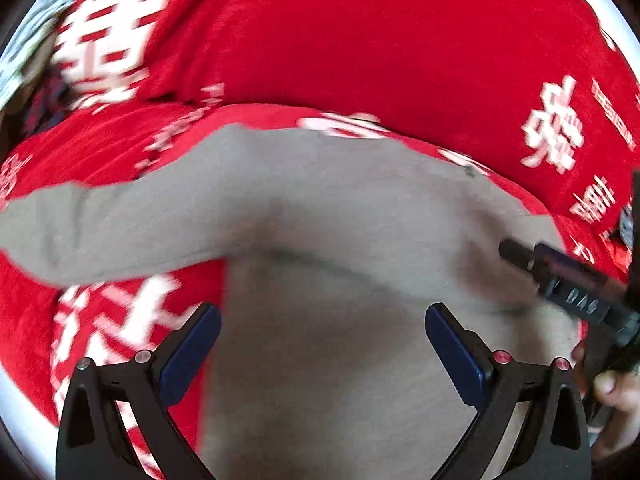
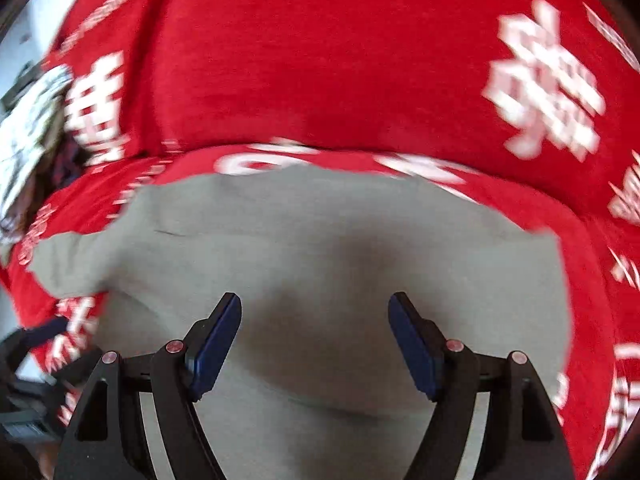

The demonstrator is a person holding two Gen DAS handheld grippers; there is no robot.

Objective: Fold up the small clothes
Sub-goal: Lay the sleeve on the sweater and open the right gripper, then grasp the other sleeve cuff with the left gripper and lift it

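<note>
- Left wrist view: closest to the lens, the left gripper [image 1: 322,344] had its blue-padded jaws spread wide with nothing between them, pointing down over the grey garment [image 1: 328,280].
- That garment lay flat on a red cloth with white characters [image 1: 360,40], one sleeve [image 1: 100,232] stretched out to the left side of the picture.
- At the right edge, the right gripper [image 1: 560,276] reached in just above the garment's right part; whether it touched the fabric could not be told. Fingers of a hand [image 1: 612,392] showed beneath it.
- Right wrist view: nearest the camera, the right gripper [image 2: 315,340] was wide open, pads apart and gripping nothing, aimed down at the grey garment [image 2: 320,240].
- The garment spread across the lower middle of the frame on the red cloth with white characters [image 2: 340,60], its sleeve [image 2: 68,264] lying toward the left.
- Both views were blurred.
</note>
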